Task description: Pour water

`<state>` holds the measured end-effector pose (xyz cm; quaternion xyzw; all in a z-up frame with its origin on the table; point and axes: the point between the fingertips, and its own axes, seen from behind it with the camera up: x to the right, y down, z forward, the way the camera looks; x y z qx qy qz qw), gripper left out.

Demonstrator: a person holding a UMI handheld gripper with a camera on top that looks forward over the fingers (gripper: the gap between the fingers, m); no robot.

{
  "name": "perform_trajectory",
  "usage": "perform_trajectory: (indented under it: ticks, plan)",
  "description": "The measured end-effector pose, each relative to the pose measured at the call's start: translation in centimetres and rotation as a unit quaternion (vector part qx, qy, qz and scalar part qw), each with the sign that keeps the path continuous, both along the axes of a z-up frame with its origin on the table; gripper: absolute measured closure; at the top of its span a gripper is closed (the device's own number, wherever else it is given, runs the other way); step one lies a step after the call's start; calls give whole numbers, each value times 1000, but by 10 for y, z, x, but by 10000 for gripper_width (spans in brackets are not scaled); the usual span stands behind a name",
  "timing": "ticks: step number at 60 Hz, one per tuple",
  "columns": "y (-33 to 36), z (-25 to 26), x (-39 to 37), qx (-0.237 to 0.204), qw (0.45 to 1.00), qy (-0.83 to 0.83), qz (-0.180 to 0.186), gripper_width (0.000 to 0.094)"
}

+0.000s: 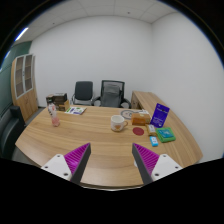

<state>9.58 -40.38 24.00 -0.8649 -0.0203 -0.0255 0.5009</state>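
A large wooden conference table (100, 145) with a rounded near edge and a pale laminate grain fills the foreground of a white-walled office. Behind its far side stand two black office chairs (98, 93), one with a mesh back; a tall cabinet (24, 85) with glazed doors occupies the wall to one side, and a low wooden sideboard (150, 101) runs along the other. The gripper (110, 160) is held above the near edge of the table, its two fingers spread wide apart with nothing between them; the magenta pads (76, 156) face inward. Beyond the fingers, near the middle of the table, sits a white mug (119, 123), handle to one side. Well apart from it, toward the cabinet side, stands a small pinkish bottle (54, 113), upright. Close to the mug lie an orange-brown packet (140, 118), a purple upright box (161, 116) bearing white print too small to read, and flat teal and blue items (162, 135) near the table edge. A paper (75, 110) lies near the chairs, with a dark box (58, 101) behind it.
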Motion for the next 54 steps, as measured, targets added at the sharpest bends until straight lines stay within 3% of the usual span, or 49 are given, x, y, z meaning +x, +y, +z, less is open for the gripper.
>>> perform_trajectory:
  ticks: [14,29,43,54]
  plan:
    - [23,-34,-28,-25,999,-18,-10,78]
    - [55,-92,-148,-57,998,-10,-17,78]
    - [128,-148,-299,-64,997,35,12,78]
    - [221,-165,-401,-24,996,66,48,76]
